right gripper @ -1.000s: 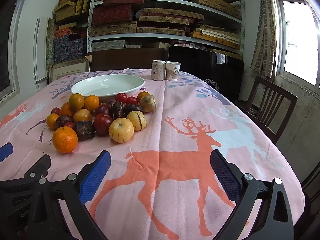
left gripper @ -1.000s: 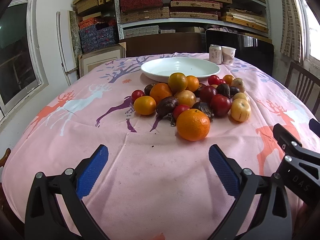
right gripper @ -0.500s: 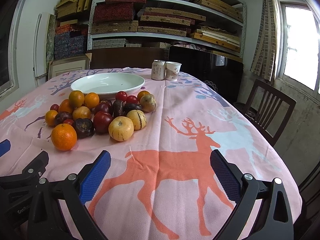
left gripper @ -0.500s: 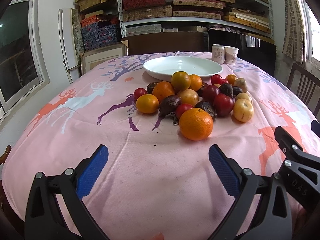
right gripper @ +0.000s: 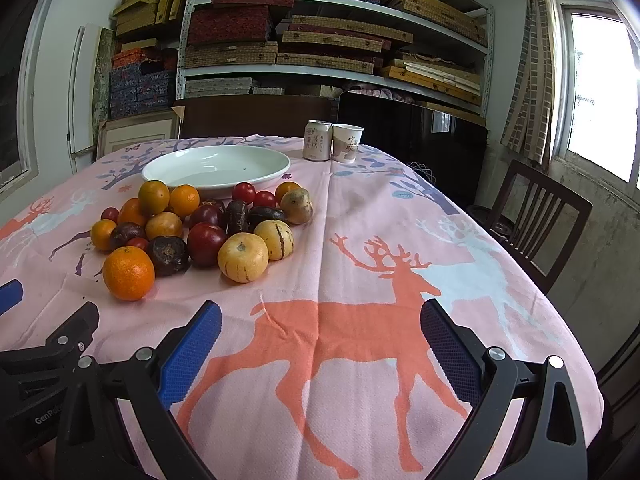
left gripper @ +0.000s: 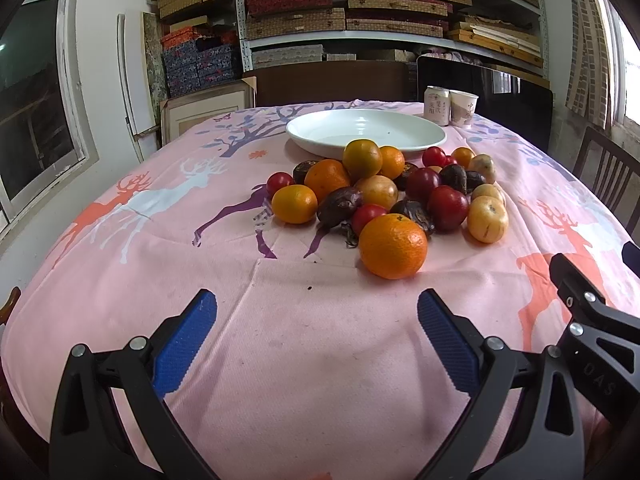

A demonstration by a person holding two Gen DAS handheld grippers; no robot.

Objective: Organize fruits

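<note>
Where shelves [right gripper: 332, 60] rise, pink tablecloth [left gripper: 320, 360] spreads.

Both pictures are bright and sharp. Daylight comes in from the tall glass window [right gripper: 600, 92] on the right, and it glows so white that nothing shows through it. The round white plate [right gripper: 216, 168] shines a little. The big round orange fruit [left gripper: 393, 246] drops a soft, small shadow on the pink cloth surface [left gripper: 320, 340]. The fisheye lens bends the grey metal shelves [right gripper: 336, 72] and rounds the surface. The corners of both pictures go dark.
</note>
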